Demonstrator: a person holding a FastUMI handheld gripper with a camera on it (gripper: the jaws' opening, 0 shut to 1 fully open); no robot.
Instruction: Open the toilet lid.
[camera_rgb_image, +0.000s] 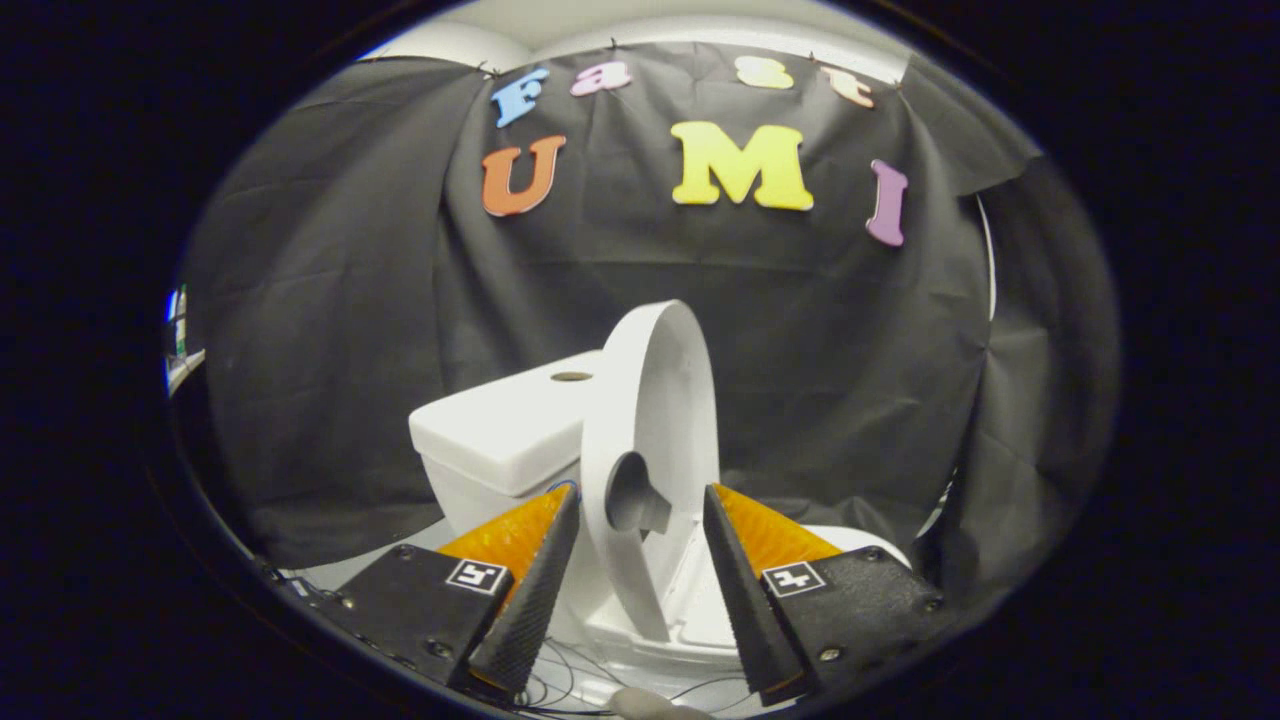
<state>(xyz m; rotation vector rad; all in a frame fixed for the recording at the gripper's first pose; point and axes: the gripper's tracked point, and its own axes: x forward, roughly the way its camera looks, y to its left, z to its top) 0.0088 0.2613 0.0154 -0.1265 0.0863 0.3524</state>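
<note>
White toilet lid (650, 440) raised upright at frame centre, tank (500, 440) behind to its left, gripper (640, 500) fingers spread either side of lid, not touching.

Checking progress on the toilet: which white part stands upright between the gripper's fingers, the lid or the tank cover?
The lid: it stands raised on edge between the open gripper's fingers. The tank cover lies flat behind it.

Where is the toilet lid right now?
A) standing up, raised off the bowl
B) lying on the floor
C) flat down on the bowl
A: the toilet lid stands nearly upright beside the tank, between the open fingers of the gripper, which do not press on it.
</note>
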